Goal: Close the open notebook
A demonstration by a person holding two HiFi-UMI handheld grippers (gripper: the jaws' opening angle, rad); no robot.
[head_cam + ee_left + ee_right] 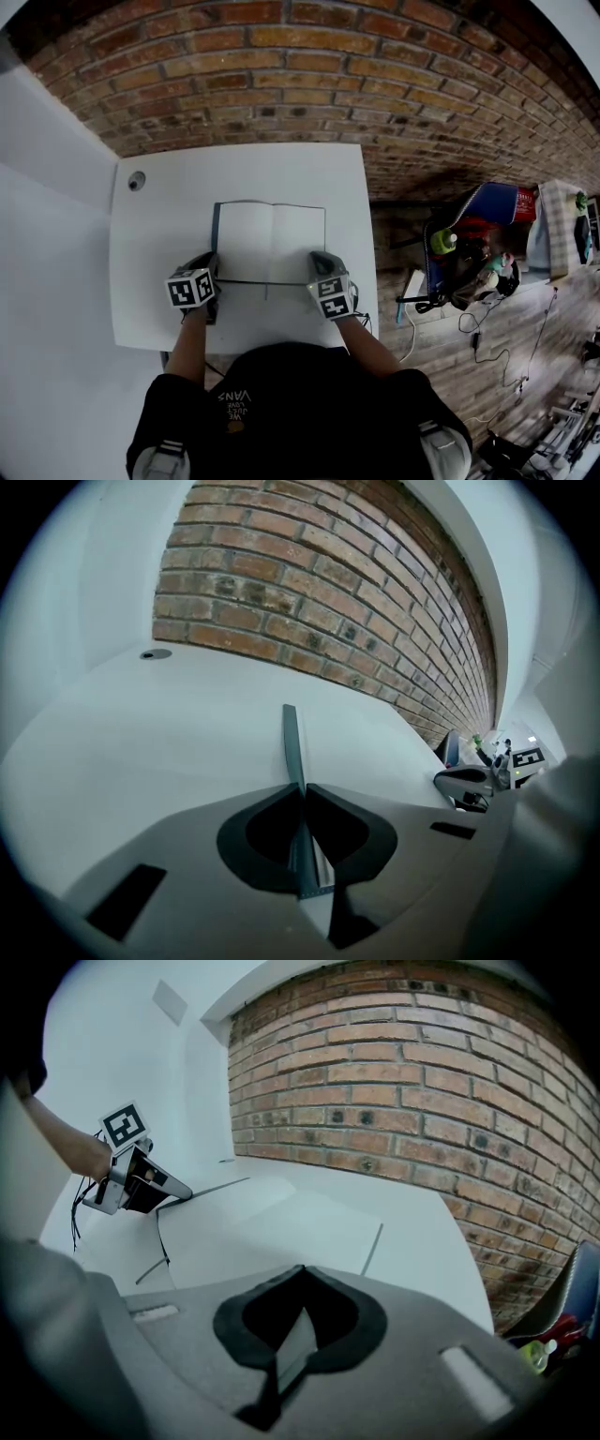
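Clamping the notebook (270, 242) by its dark left cover edge, left gripper (304, 791) has jaws pressed together on it. Right gripper (300, 1274) jaws also closed, pinching the pale right-hand edge at the near corner. Notebook lies open, blank pages up, mid white surface (169, 225). Round hole (137, 180) in surface's far left corner. Brick wall (281, 75) beyond.
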